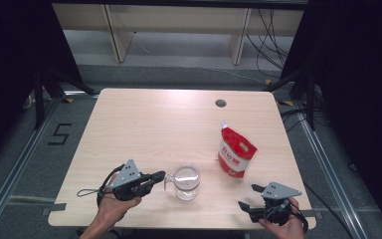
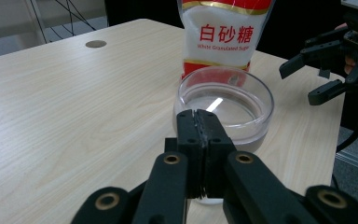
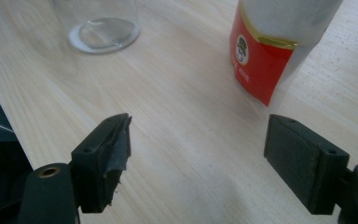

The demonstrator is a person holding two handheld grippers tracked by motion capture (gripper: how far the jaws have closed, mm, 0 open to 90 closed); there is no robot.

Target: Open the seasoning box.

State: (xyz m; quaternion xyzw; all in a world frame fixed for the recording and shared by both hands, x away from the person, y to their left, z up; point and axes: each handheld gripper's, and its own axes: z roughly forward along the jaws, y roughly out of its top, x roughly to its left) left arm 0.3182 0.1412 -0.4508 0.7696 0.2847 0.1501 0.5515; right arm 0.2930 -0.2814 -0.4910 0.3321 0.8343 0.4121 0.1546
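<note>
A clear glass mug (image 1: 186, 181) stands near the table's front edge, its small handle pointing left. My left gripper (image 1: 160, 176) is shut, its tips right at that handle; in the left gripper view the jaws (image 2: 204, 121) are pressed together in front of the mug (image 2: 226, 109), and I cannot see the handle between them. A red and white bag of white sugar (image 1: 236, 152) stands upright behind and to the right of the mug. My right gripper (image 1: 247, 195) rests open at the front right, and its view (image 3: 198, 140) faces the sugar bag (image 3: 261, 60) and the mug's base (image 3: 98, 28).
A round cable hole (image 1: 221, 103) sits near the table's far edge. The wooden table (image 1: 144, 124) has bare room across its left and middle. A pale shelf unit (image 1: 179, 30) and cables stand on the floor beyond. The right gripper (image 2: 314, 77) is visible past the mug.
</note>
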